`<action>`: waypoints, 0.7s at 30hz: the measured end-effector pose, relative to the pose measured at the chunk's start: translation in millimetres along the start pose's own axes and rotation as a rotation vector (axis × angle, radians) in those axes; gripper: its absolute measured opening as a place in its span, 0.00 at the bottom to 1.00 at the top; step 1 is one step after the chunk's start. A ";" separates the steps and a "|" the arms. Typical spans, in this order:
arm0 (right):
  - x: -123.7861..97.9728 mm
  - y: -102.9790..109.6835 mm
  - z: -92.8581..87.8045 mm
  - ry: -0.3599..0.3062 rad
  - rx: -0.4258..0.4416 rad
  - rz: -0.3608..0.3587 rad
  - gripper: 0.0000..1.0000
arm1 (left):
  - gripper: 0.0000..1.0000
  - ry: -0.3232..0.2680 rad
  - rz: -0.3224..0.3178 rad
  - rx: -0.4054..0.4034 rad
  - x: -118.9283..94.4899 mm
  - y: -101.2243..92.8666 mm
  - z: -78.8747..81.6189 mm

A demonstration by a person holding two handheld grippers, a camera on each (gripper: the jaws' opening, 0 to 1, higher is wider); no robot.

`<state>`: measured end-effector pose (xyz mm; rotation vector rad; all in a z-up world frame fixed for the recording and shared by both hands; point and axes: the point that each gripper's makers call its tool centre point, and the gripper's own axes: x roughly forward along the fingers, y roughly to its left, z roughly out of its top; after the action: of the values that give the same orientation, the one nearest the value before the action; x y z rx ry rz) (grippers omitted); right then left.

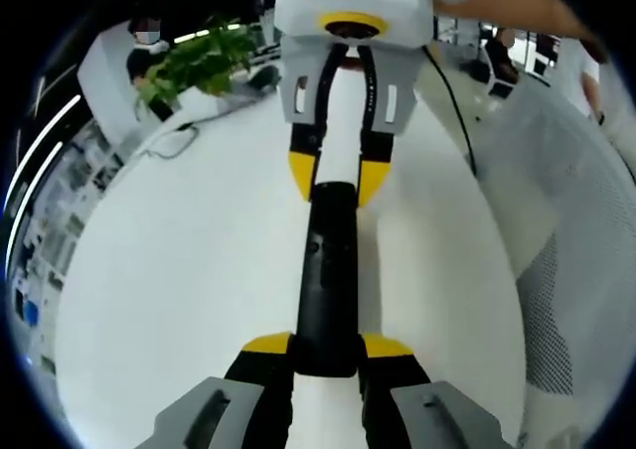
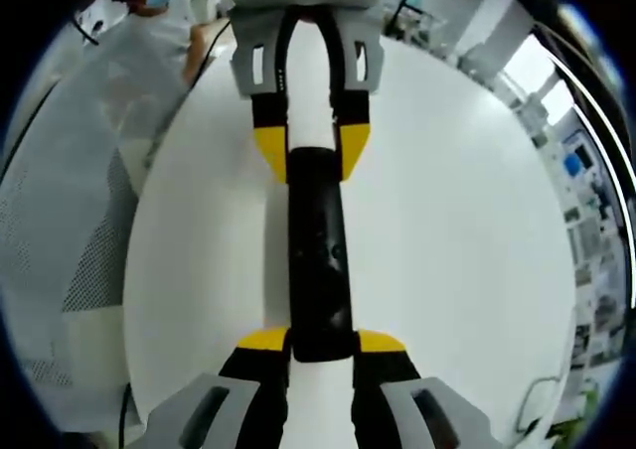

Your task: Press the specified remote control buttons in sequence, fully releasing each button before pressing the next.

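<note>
1. Clamped, both pairs of jaws: left gripper [image 1: 326, 346] on the near end of the black remote control [image 1: 326, 275] in the left gripper view, right gripper [image 2: 323, 341] on the opposite end of that remote control [image 2: 319, 255] in the right gripper view.
2. Facing each other along the remote's length, yellow fingertips [image 1: 268, 345] against its two sides at either end; right gripper [image 1: 338, 183] at the far end in the left gripper view, left gripper [image 2: 313, 151] likewise in the right gripper view.
3. Held level between the two grippers, above a white table [image 1: 179, 270]; touching the table or lifted off it, cannot tell.
4. Small buttons faintly visible along the remote's upper face; nothing pressing on any of them.
5. Judged progress: remote secured, pressing sequence apparently not under way; which buttons already pressed, impossible to say.
6. Left to do, by judgement: one end freed so a jaw tip can press, then full release between presses.
7. Further out: green plant [image 1: 194, 64] at the table's far edge, white mesh fabric [image 2: 70, 221] alongside.
</note>
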<state>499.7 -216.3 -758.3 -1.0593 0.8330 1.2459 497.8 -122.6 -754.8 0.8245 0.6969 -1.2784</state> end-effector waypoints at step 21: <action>4.9 -48.8 -4.1 0.000 -0.006 -0.026 0.20 | 0.23 0.002 0.015 0.010 7.4 48.8 4.8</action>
<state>548.9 -218.6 -755.9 -1.0723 0.8133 1.2271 547.1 -126.3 -751.5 0.8375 0.6855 -1.2686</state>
